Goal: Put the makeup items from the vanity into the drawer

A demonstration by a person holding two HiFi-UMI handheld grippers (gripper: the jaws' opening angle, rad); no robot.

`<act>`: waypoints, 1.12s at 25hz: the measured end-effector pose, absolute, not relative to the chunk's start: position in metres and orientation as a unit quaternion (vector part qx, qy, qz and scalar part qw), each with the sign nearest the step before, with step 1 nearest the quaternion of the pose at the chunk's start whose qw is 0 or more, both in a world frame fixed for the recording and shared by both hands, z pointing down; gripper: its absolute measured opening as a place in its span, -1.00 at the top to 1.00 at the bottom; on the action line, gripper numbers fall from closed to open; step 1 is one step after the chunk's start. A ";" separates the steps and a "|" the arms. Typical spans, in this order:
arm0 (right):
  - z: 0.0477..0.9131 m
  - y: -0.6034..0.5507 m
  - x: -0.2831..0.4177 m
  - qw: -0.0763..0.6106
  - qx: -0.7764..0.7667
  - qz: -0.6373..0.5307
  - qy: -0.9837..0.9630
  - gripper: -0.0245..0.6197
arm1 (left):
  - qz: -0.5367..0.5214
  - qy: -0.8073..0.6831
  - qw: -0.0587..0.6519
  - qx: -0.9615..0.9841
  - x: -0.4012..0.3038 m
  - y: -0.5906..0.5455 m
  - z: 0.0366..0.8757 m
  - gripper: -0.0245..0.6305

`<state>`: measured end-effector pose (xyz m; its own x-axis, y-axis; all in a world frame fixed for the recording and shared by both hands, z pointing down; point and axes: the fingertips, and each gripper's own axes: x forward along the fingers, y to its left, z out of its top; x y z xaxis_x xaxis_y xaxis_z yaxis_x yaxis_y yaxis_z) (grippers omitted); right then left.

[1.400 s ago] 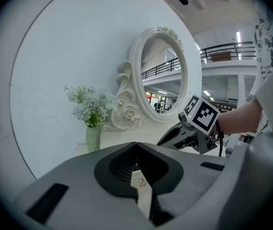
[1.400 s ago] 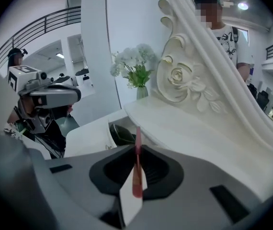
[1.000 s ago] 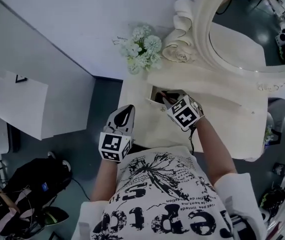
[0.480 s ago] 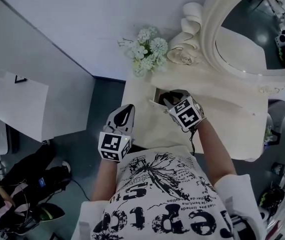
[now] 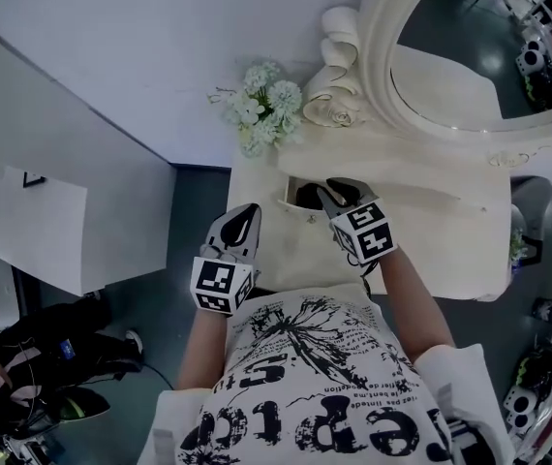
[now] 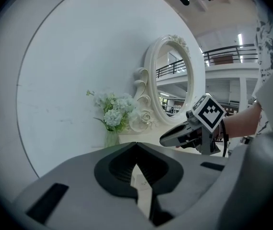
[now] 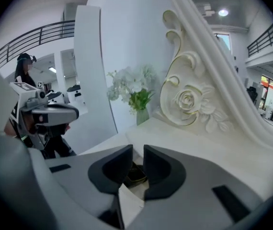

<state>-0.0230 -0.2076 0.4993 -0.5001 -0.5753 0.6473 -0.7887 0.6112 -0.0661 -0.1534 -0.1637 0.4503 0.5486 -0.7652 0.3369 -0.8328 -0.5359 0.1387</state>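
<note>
Left gripper [image 6: 137, 149] hangs off the vanity's front edge, short of the tabletop, with its jaws pressed together and nothing in them. Its own view looks over those closed tips toward a vase of pale artificial flowers [image 6: 112, 115] at the back corner. It also catches the right gripper from the side, though it shows nothing of the drawer's inside.

From above, the head view shows the white vanity [image 5: 431, 235] with a small drawer [image 5: 291, 201] pulled open near its left end, just in front of the flowers. There the drawer's inside is only a dark patch.

Right gripper [image 7: 137, 152] is poised directly over that drawer, nose pointing down into it. Its jaws stand a narrow slit apart and are closing, with nothing pinched between the pads. Only its own view shows what lies below. Through the slit I can see a dark makeup item [image 7: 135, 175] with a thin gold edge, resting inside the drawer beneath the tips and not touching them. The jaws cover most of it, so I cannot tell its long axis or which way it points.

Further right, the carved rose scroll [image 7: 187, 99] and the oval mirror [image 5: 470, 51] rise from the back of the vanity.
</note>
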 end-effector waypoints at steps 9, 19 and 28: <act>0.429 -0.210 0.011 0.161 0.501 0.126 -0.841 0.87 | 0.102 -0.420 0.107 0.896 -0.124 -0.175 0.415 0.86; 0.379 -0.188 0.031 0.057 0.536 0.083 -0.838 0.87 | 0.082 -0.386 0.047 0.918 -0.104 -0.188 0.363 0.86; 0.379 -0.189 0.039 0.064 0.550 0.070 -0.830 0.87 | 0.081 -0.382 0.037 0.920 -0.102 -0.194 0.360 0.86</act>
<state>0.0388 -0.1889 0.3785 -0.3863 -0.9041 0.1827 -0.9219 0.3848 -0.0450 -0.1023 -0.1941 0.3600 0.6944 -0.6975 0.1769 -0.7095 -0.7046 0.0073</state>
